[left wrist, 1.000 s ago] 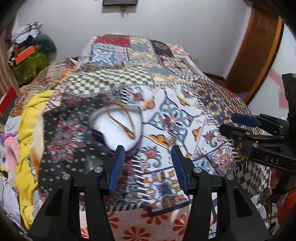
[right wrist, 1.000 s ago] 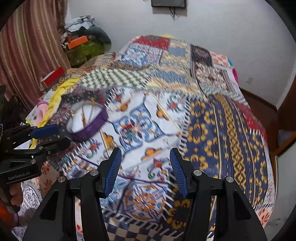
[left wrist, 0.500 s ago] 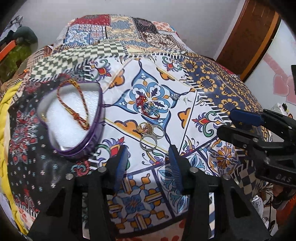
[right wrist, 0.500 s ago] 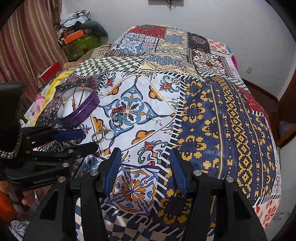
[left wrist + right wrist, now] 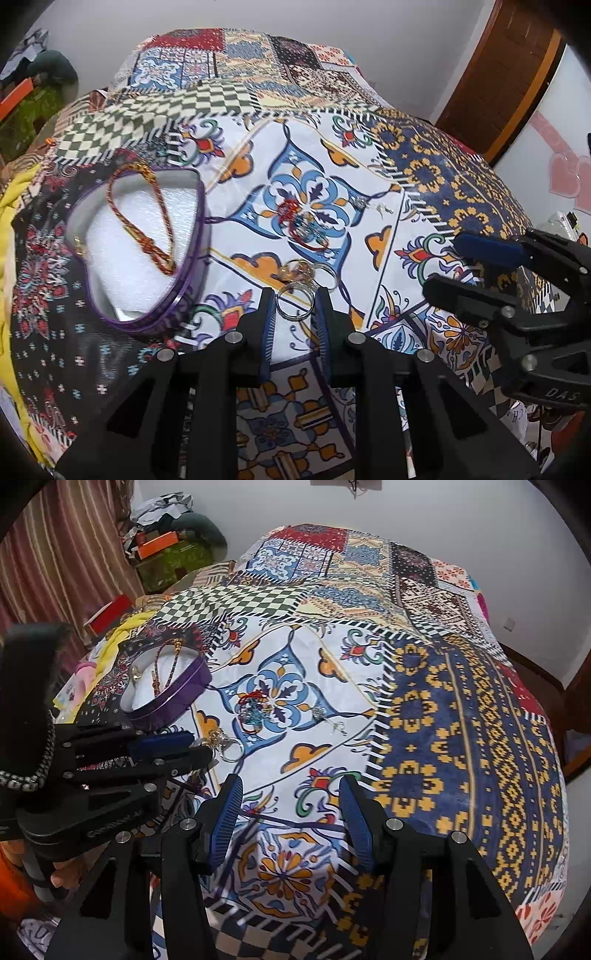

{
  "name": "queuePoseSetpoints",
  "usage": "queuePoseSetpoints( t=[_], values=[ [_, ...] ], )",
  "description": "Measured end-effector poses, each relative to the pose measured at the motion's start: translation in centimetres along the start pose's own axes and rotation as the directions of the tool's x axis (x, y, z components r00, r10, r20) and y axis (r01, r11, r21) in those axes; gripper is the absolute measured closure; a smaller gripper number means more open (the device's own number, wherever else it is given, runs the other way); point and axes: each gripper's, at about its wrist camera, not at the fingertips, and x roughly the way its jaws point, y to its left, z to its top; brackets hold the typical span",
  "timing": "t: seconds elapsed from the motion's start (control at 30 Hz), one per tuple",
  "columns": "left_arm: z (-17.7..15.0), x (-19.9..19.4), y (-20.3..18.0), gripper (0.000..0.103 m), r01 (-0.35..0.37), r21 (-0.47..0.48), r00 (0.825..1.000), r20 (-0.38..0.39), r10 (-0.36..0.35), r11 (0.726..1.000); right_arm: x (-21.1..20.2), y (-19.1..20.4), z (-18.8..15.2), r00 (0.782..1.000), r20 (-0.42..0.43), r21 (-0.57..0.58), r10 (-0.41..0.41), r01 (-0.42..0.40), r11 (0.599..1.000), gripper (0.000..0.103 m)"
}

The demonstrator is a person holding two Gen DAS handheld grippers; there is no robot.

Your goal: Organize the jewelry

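Left gripper (image 5: pixel 294 297) down low over the near edge of the patchwork bedspread (image 5: pixel 436 173), blue pads narrowed on either side of a silver ring (image 5: pixel 294 304) lying flat on the cloth, small gaps showing at both pads, so not clamped. Right gripper (image 5: pixel 291 794) hovering off to the right over the same near edge, fingers spread wide with nothing between them, only printed fabric below. Just past the silver ring, touching or overlapping it, a little cluster of more rings (image 5: pixel 308 271), one gold-toned, one silver. Further in, on the blue floral medallion at the middle of the bedspread, a tangle of red and teal beaded jewelry (image 5: pixel 301 223), and just right of it a small silver piece (image 5: pixel 371 205), too small to make out. Off toward the left edge, a purple heart-shaped box (image 5: pixel 147 240) sitting open with a white lining, a red-and-gold braided cord bracelet (image 5: pixel 147 218) looped inside, one end draped over the far rim. Beyond that, yellow fabric (image 5: pixel 14 199) bunched at the left edge.
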Motion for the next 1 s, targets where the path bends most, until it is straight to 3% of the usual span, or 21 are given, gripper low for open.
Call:
queuePoseSetpoints(
  t=[0.33,0.57,0.73,0.8,1.0],
  values=[
    [0.6,-4.5,1.9,0.082,-0.044,-0.026,0.993,0.11,0.047,0.999,2.8,1.7,0.9,0.996,-0.057,-0.012,0.074,-0.075,0.997,0.053],
    [0.6,-5.9,3.3,0.082,-0.049,-0.054,0.988,0.144,0.056,0.997,5.3,3.1,1.3,0.995,-0.099,-0.058,0.025,-0.03,0.998,0.054],
    [0.4,-5.9,3.5,0.082,-0.047,-0.066,0.988,0.144,0.056,0.997,5.5,3.2,1.5,0.997,-0.08,-0.076,-0.004,-0.002,0.997,0.077],
    [0.3,-5.9,3.6,0.082,-0.045,-0.07,0.988,0.143,0.055,0.997,5.5,3.0,1.5,0.997,-0.078,-0.071,-0.008,0.003,0.997,0.093],
    [0.2,-6.6,3.5,0.082,-0.045,-0.07,0.986,0.158,0.056,0.997,5.0,2.5,1.6,0.997,-0.072,-0.046,0.008,-0.011,0.999,0.097]
  ],
)
